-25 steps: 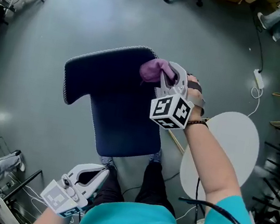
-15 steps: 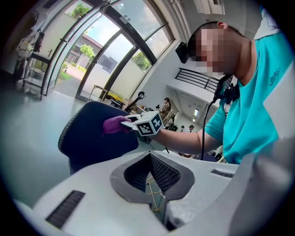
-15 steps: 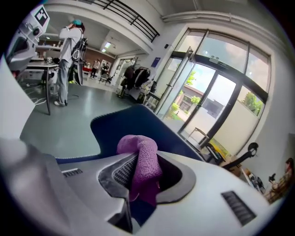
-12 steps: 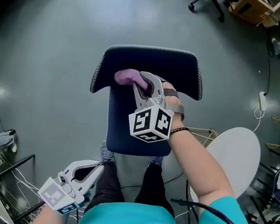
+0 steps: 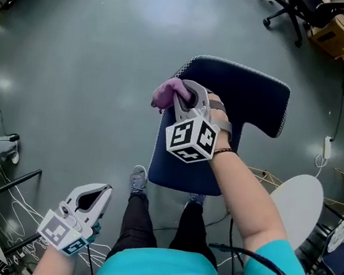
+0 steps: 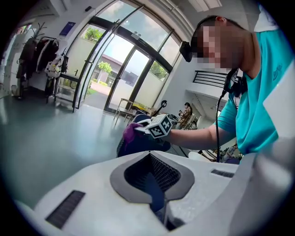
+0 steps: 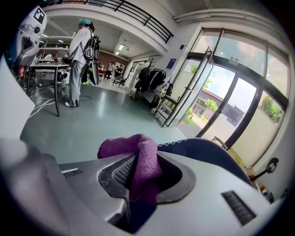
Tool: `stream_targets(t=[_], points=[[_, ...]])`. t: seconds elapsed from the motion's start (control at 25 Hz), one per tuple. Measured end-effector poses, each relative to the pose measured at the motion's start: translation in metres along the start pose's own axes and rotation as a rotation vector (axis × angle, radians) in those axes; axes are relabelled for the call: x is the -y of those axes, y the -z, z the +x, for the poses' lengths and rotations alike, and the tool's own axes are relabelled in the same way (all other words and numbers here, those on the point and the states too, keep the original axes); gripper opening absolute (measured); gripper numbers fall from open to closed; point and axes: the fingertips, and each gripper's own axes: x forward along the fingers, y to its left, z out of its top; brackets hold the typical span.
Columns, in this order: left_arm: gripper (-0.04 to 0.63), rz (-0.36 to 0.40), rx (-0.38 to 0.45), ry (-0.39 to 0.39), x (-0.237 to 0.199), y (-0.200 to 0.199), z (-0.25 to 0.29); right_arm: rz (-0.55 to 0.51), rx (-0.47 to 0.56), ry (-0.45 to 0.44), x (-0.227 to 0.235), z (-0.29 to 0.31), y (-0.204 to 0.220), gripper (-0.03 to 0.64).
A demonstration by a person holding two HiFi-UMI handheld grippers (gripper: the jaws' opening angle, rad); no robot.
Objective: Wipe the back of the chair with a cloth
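Looks mid-wipe to us: right gripper (image 5: 189,96) fingers pinch the purple cloth (image 5: 168,92) at the chair back (image 5: 256,98)'s corner (left gripper (image 5: 100,192) fingers pressed together, empty). The next stroke needs steady contact across the fabric.

Bunched purple cloth (image 5: 169,92) at navy chair back (image 5: 252,98) edge

Glossy grey floor (image 5: 75,53) spreads from the round white table (image 5: 297,205) beside me; well beyond it stands a black office chair (image 5: 303,5).
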Motion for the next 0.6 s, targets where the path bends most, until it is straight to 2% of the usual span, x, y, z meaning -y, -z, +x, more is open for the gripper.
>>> stream_targets(t=[0.12,0.24,0.44,0.6], points=[[0.003,-0.005,-0.009,0.003,-0.005,0.004,-0.004,0.004,-0.020,0.020,0.004,0.003,0.005,0.089],[0.003,-0.005,-0.035,0.029,0.003,0.008,0.006,0.014,-0.062,0.047,0.017,0.001,0.029,0.089],[0.003,0.007,-0.080,0.098,0.032,0.011,0.040,0.052,-0.128,0.120,0.056,-0.023,0.088,0.089],[0.003,0.025,-0.119,0.179,0.076,0.016,0.078,0.068,-0.191,0.178,0.087,-0.053,0.148,0.089]])
